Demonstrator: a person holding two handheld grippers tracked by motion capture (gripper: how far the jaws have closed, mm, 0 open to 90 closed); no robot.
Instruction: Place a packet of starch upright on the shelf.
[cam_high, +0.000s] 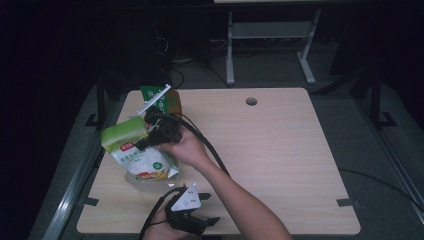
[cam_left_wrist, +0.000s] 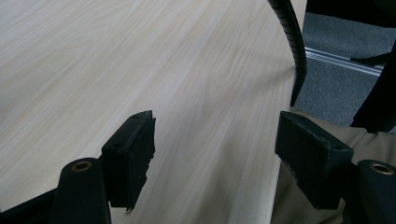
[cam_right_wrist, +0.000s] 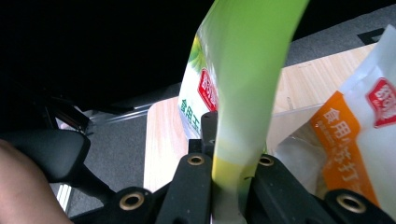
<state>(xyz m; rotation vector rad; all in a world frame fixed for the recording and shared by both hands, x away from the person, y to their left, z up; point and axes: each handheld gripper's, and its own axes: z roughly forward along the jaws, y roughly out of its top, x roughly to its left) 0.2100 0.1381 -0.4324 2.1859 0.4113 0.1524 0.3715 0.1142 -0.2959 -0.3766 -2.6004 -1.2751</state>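
At table's left: my right gripper (cam_right_wrist: 229, 179) is clamped on a green bag's (cam_high: 135, 145) top edge.
Soft, probably slippery film; left gripper (cam_left_wrist: 215, 158) gapes idle.

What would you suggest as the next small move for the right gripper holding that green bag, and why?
Probably lift a little higher. The right gripper is shut on the green bag, whose lower end seems still at the table; the left gripper is open.
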